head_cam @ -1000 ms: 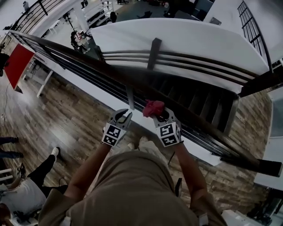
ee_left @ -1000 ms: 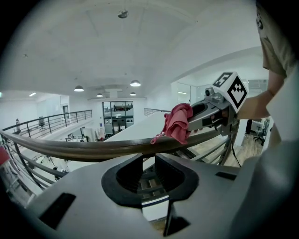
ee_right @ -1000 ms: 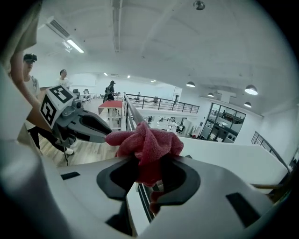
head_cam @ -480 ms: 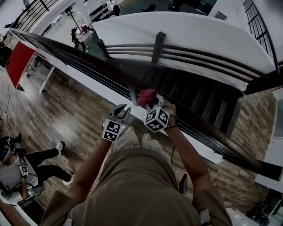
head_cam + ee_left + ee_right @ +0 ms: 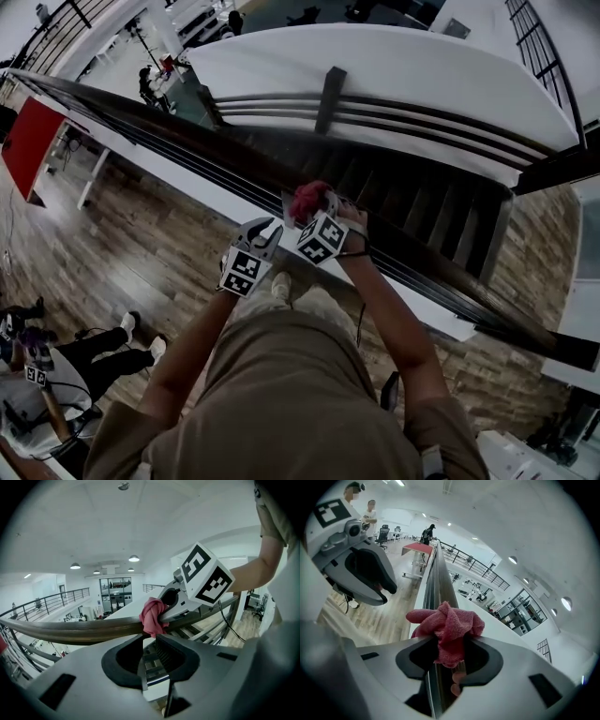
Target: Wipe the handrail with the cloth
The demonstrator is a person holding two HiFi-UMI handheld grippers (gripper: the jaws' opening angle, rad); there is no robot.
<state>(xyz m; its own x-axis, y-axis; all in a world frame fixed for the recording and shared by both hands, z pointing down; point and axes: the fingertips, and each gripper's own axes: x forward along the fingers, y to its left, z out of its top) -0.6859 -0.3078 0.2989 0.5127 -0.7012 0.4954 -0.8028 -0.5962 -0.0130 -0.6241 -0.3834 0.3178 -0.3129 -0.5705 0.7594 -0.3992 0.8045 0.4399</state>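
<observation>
Your right gripper (image 5: 315, 212): jaws just been opening, red cloth (image 5: 307, 198) bunched between them, pads pinching it, cloth pressed on top of handrail (image 5: 159, 120). Handrail under cloth hidden. Pinkish shape below cloth in right gripper view, cannot tell what. Your left gripper (image 5: 263, 231): jaws narrowly apart, nothing between, just beside handrail on floor side, near right gripper. Bare handrail runs far to left; its right end cut off by frame. Stairwell (image 5: 412, 202) drops beyond handrail.
</observation>
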